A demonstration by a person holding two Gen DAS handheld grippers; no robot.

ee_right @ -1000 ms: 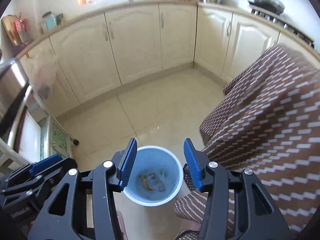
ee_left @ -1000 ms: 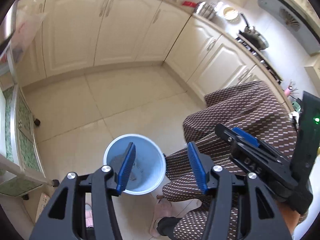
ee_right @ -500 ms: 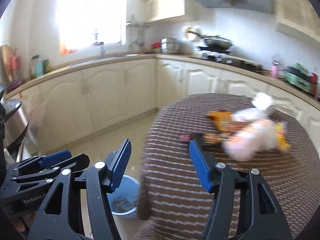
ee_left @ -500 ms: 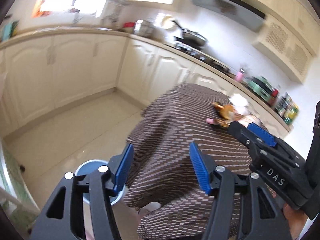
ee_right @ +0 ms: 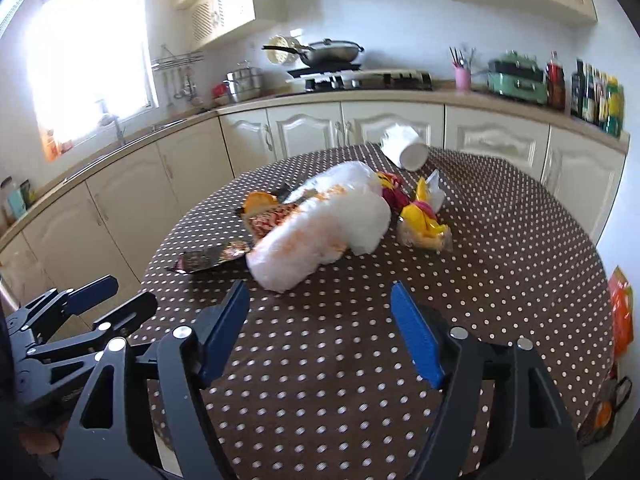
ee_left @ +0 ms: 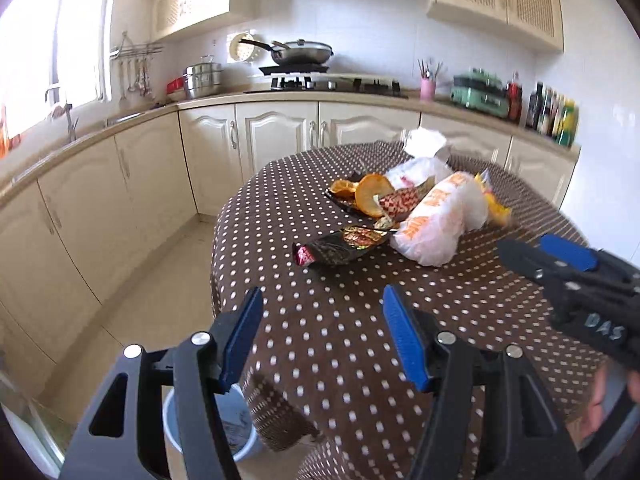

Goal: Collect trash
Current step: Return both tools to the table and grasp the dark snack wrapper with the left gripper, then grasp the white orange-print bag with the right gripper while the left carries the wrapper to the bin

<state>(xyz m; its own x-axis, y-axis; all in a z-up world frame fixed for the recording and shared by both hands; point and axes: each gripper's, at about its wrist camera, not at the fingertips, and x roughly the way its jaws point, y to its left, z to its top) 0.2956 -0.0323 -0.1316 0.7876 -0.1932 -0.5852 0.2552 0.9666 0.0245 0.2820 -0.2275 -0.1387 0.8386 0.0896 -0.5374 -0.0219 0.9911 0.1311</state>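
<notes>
A pile of trash lies on the brown dotted tablecloth (ee_left: 340,344): a white plastic bag (ee_left: 440,216) (ee_right: 320,232), orange peel (ee_left: 372,196) (ee_right: 260,202), a dark snack wrapper (ee_left: 340,246) (ee_right: 212,258), a yellow wrapper (ee_right: 420,220) and a tipped white cup (ee_right: 404,148). A blue bin (ee_left: 236,428) stands on the floor below the table's edge. My left gripper (ee_left: 322,334) is open and empty, short of the dark wrapper. My right gripper (ee_right: 320,330) is open and empty, just short of the white bag.
Cream cabinets and a counter run around the room, with a stove and wok (ee_left: 300,54) behind. An orange packet (ee_right: 620,316) hangs at the table's right edge. The right gripper also shows in the left wrist view (ee_left: 576,280).
Both grippers have swung up from over the blue bin on the floor to face the trash pile on the table. Both stay open and empty.
</notes>
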